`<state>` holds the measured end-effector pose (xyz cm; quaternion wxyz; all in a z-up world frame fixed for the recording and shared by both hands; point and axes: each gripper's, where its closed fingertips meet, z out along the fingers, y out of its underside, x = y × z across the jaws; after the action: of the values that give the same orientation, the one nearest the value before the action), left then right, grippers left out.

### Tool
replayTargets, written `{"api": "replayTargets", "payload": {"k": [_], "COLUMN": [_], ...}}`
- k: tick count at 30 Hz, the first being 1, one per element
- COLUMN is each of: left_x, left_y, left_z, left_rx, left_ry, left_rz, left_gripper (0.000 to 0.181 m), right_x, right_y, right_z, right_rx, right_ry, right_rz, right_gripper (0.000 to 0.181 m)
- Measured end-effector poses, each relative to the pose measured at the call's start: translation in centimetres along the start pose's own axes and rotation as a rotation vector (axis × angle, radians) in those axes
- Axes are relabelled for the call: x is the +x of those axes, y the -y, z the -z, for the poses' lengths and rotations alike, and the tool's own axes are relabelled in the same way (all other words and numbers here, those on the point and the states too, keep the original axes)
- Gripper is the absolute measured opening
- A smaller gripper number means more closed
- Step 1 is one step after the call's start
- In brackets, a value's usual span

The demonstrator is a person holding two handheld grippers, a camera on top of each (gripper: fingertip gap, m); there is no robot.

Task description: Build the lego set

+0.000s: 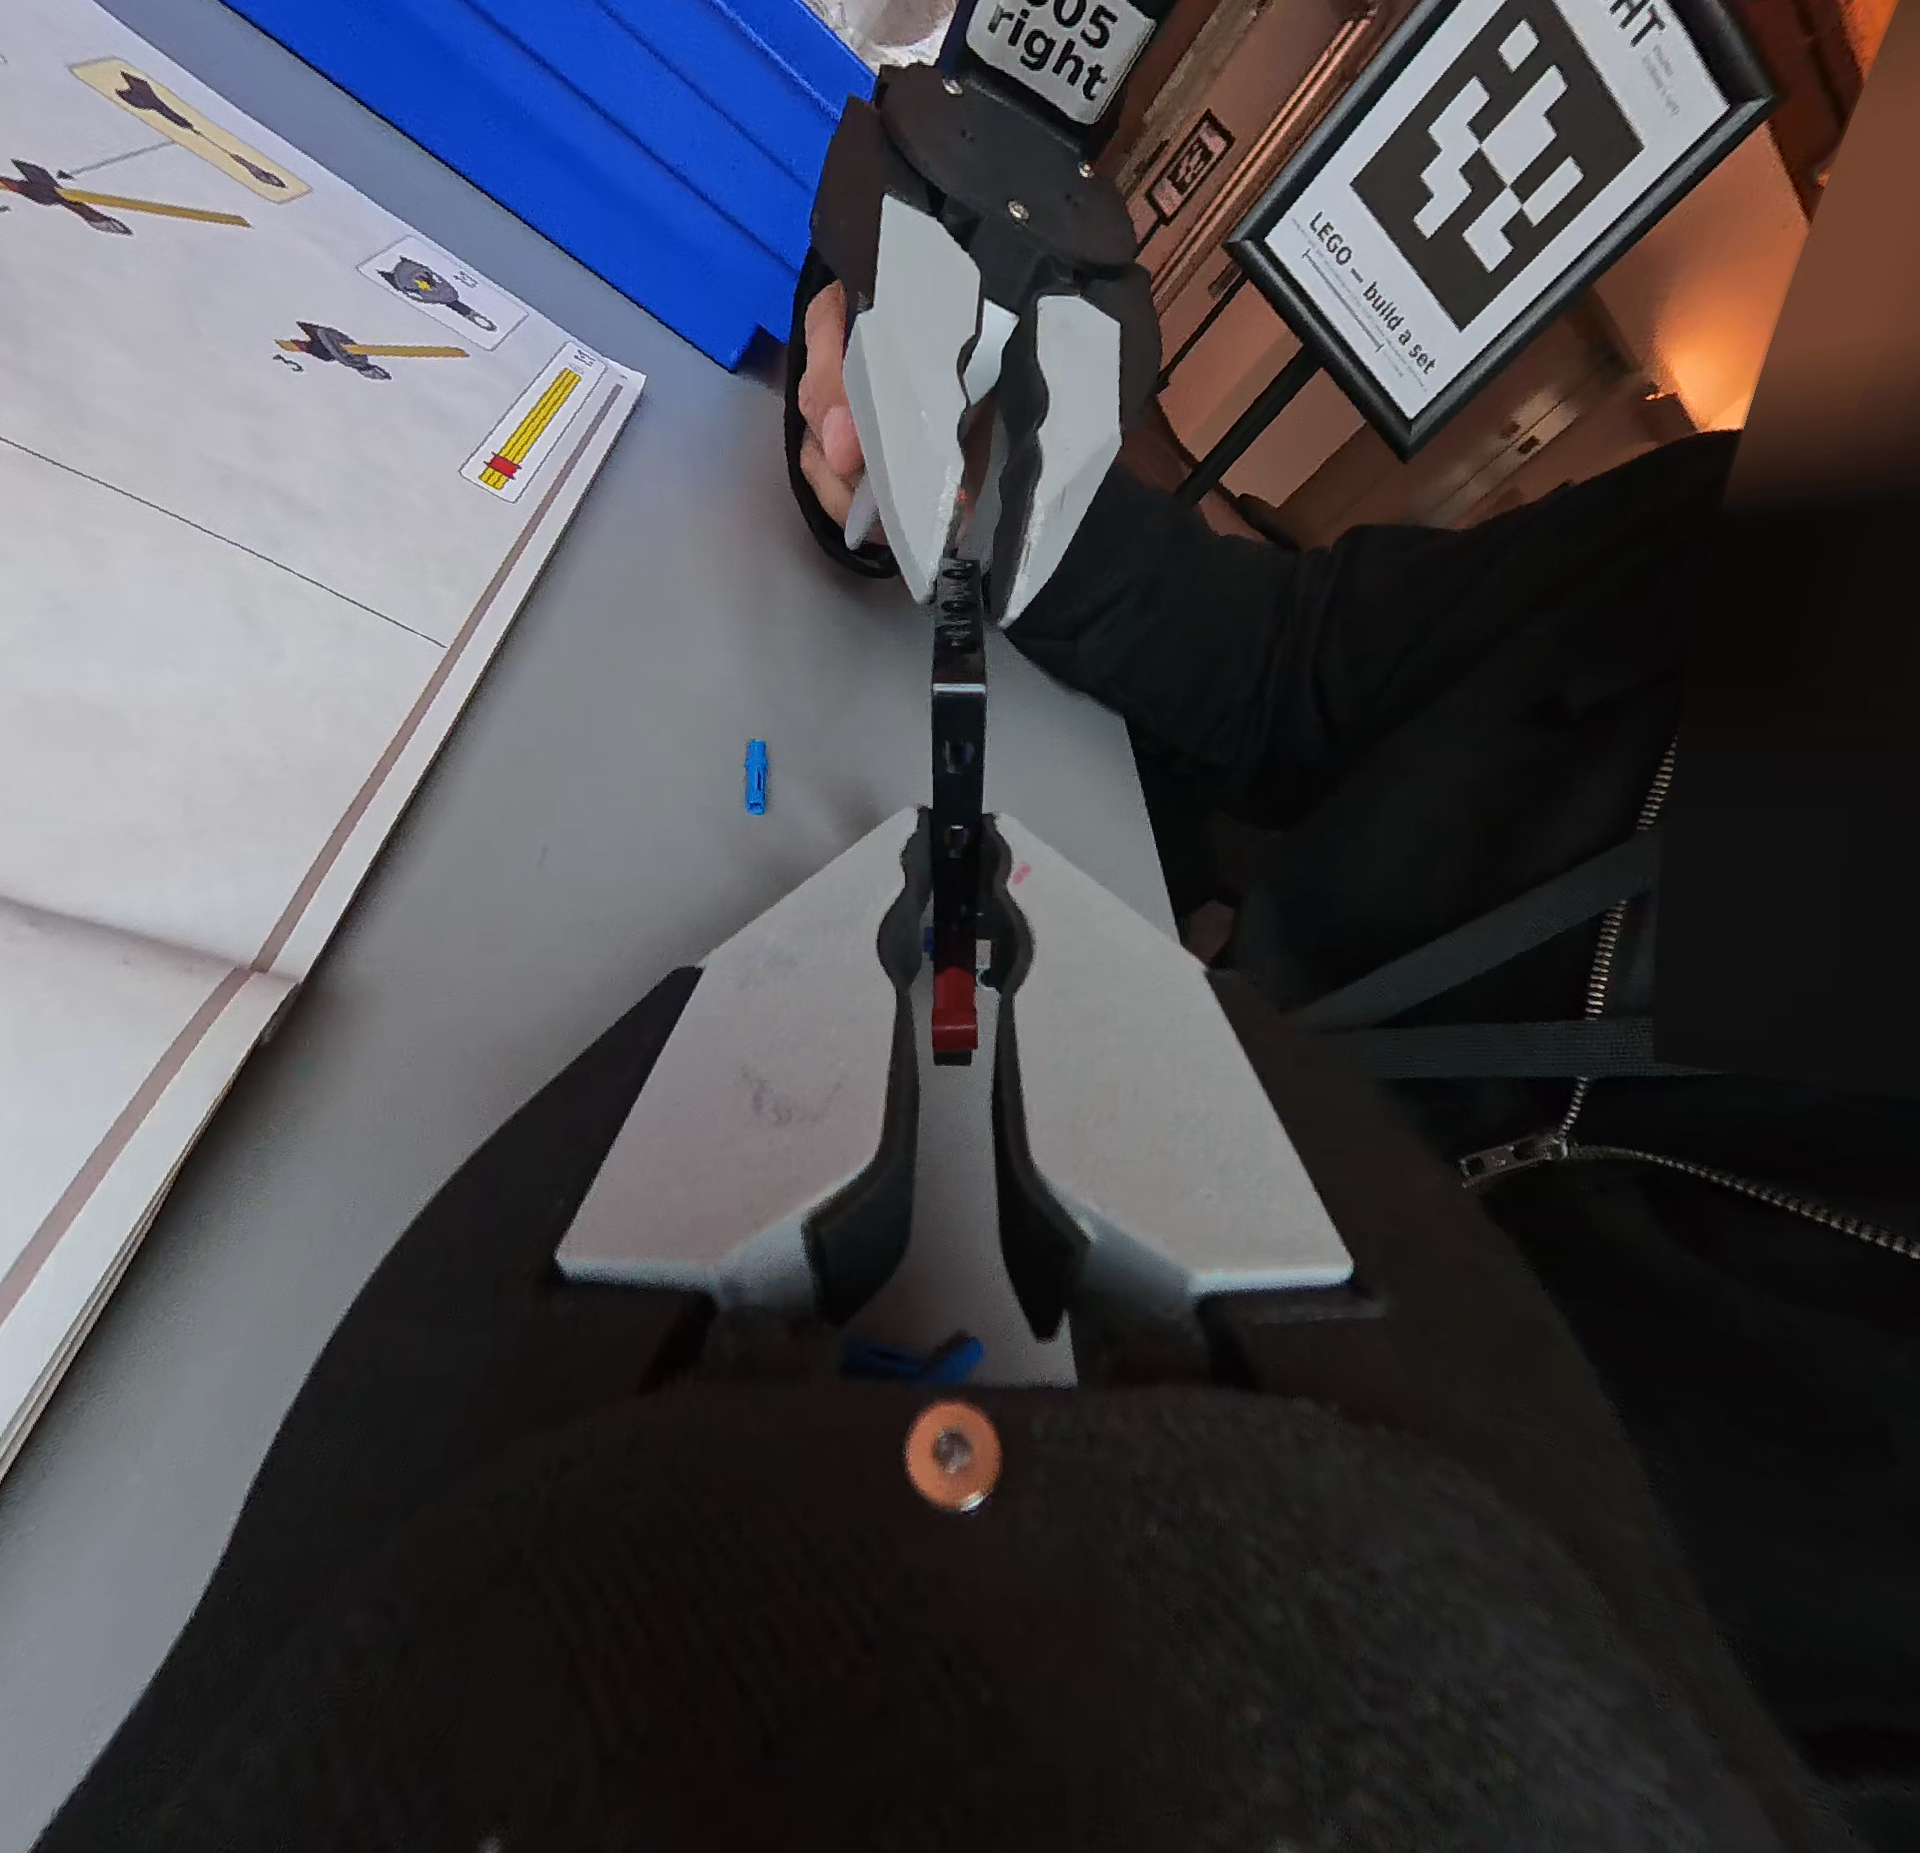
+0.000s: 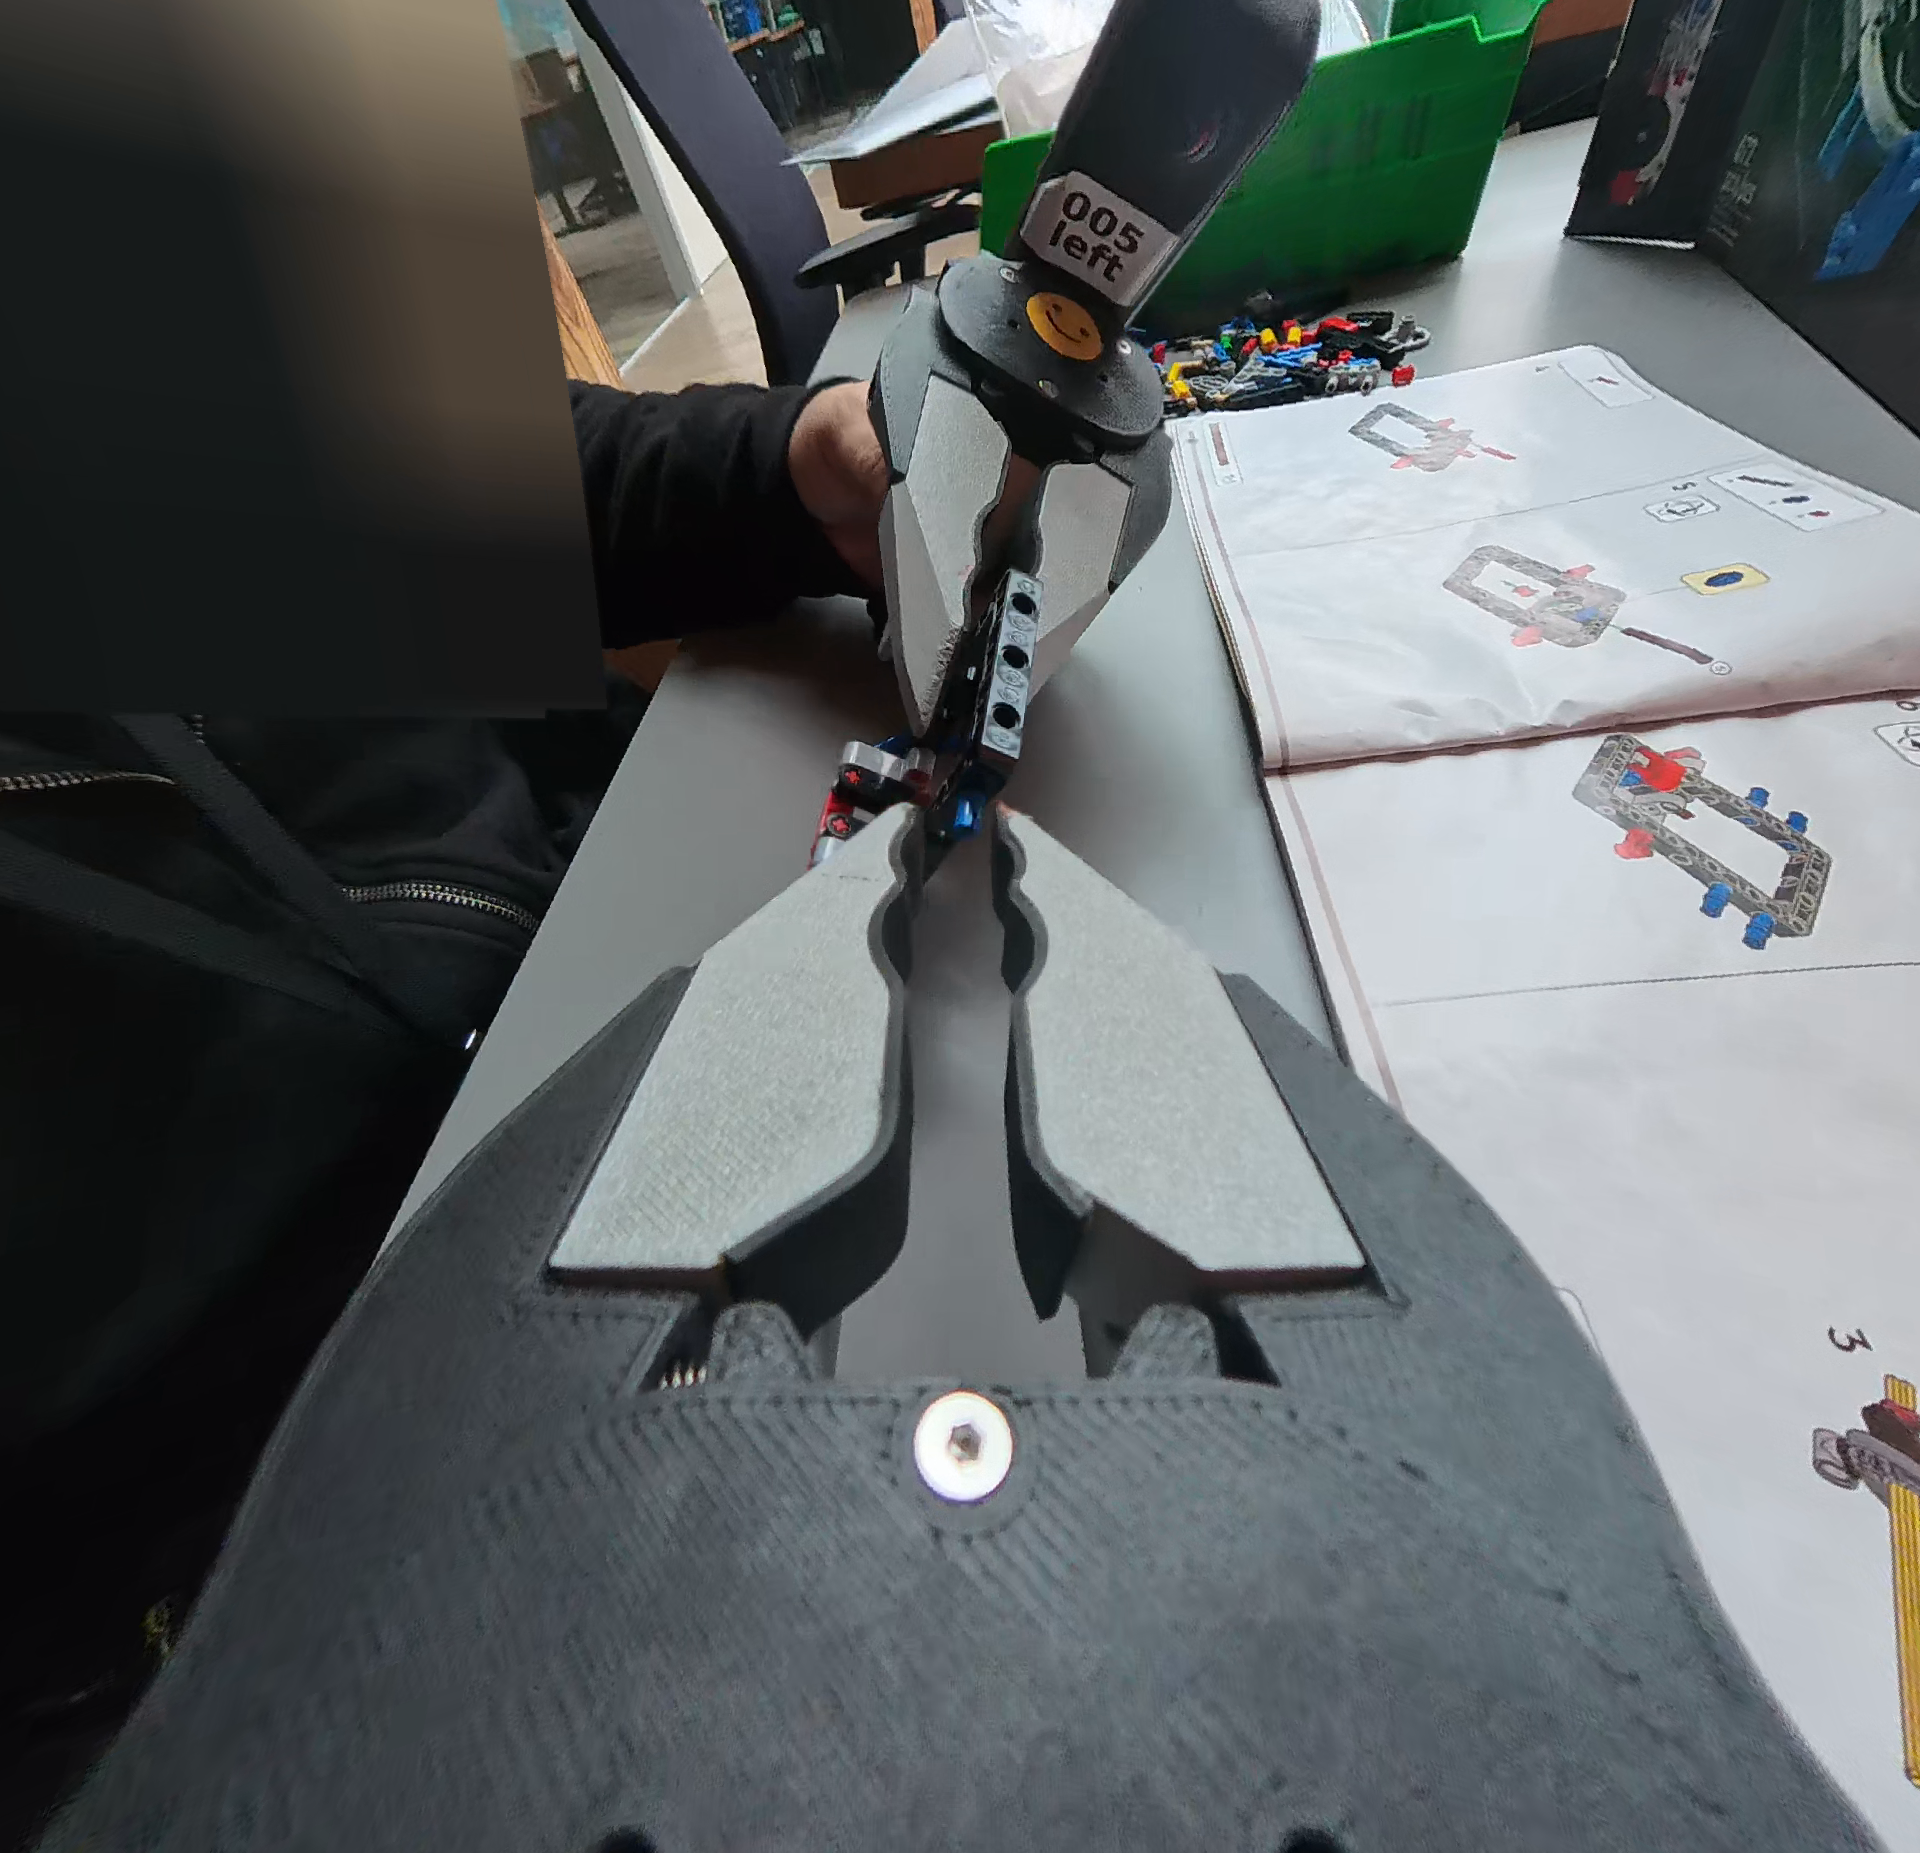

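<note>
A Lego frame assembly (image 1: 958,723) of black and grey holed beams is held above the grey table (image 1: 623,764) between both grippers. My left gripper (image 1: 954,827) is shut on its near end, and a red piece (image 1: 954,1014) sticks out between the fingers. My right gripper (image 1: 971,593) is shut on the far end. In the right wrist view, my right gripper (image 2: 958,821) pinches an end with blue pins. The left gripper (image 2: 977,681) holds the grey holed beam (image 2: 1010,660). Red and grey parts (image 2: 862,775) hang off the side.
A loose blue pin (image 1: 756,777) lies on the table. An open instruction booklet (image 2: 1558,868) is beside it. A pile of loose pieces (image 2: 1288,354), a green bin (image 2: 1351,172) and a box (image 2: 1766,89) are farther back. A blue bin (image 1: 582,89) and a framed sign (image 1: 1496,172) also show.
</note>
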<state>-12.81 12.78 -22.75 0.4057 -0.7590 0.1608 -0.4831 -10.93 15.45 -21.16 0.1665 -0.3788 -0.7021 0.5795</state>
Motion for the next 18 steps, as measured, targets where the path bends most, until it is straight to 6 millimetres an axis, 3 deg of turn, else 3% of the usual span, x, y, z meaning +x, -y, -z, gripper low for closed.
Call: {"api": "replayTargets", "payload": {"k": [18], "left_x": [-0.05], "left_y": [-0.37], "left_z": [-0.22], "left_rx": [-0.028], "left_ry": [0.029], "left_rz": [-0.039], "left_gripper": [0.005], "right_x": [-0.02], "right_y": [-0.52], "right_z": [-0.31], "right_rx": [-0.029], "right_ry": [-0.008], "right_rz": [0.019], "right_gripper": [0.009]}}
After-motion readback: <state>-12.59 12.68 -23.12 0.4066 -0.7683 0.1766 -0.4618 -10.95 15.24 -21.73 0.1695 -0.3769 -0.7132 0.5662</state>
